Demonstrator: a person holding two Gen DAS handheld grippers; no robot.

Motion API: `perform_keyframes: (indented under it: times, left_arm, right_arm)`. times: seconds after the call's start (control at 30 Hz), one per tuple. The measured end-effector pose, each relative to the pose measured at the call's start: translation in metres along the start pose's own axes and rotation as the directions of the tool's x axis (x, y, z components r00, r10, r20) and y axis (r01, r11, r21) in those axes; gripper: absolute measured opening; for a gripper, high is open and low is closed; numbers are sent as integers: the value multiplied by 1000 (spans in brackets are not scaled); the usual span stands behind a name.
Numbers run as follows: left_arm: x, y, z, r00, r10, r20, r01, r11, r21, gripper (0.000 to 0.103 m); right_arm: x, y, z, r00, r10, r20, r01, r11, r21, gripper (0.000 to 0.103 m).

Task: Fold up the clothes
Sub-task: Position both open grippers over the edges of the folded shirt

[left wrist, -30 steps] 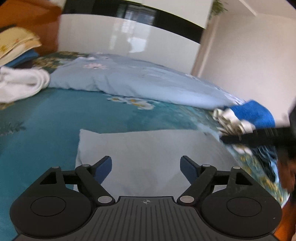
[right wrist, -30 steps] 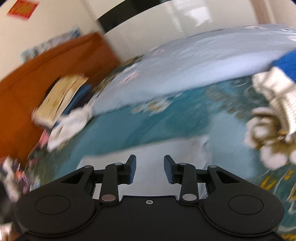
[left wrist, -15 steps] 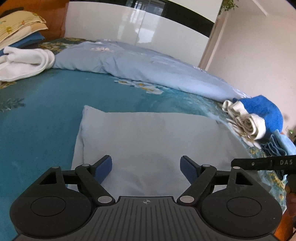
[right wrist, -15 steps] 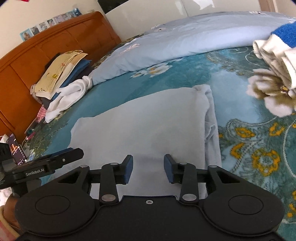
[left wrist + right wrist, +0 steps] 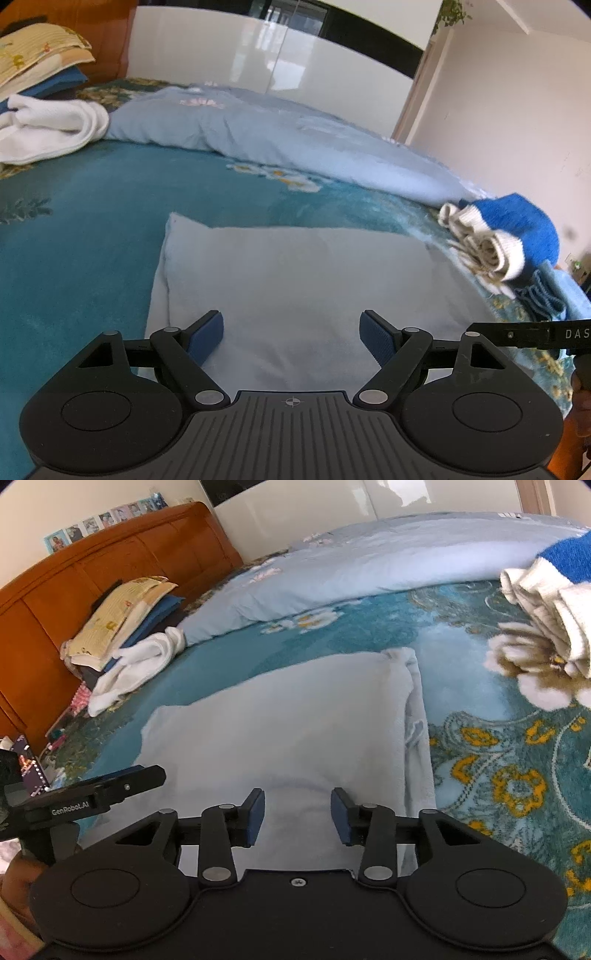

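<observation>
Right gripper (image 5: pixel 297 821) jaws wider apart than 0.5 s and 1.0 s back, nothing between them. Right view swung from bed and rolled towels 1.0 s ago down onto the pale grey folded garment (image 5: pixel 295 723), which now fills the space ahead of the jaws. Left gripper (image 5: pixel 291 332) view similar: garment (image 5: pixel 295 280) spreads further ahead of its jaws than 1.0 s ago.
</observation>
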State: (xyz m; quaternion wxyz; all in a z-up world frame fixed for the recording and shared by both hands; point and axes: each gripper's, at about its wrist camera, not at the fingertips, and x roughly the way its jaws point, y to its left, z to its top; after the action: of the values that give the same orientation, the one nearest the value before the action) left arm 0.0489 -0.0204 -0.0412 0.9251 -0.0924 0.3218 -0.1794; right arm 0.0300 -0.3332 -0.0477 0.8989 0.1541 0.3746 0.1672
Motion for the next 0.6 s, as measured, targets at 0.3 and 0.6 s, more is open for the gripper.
perform_keyframes:
  times: [0.3,0.6]
  left_arm:
    - [-25,-7,11,998,-7,61,7,1000,4,81]
    - [-38,-12,11,997,13,81,-14,1000,11,101]
  right_arm:
    - [-27,4,5,995,39,87,-40,999,9,64]
    - [-40,1,-2,991,38,128,-42,999,27,90]
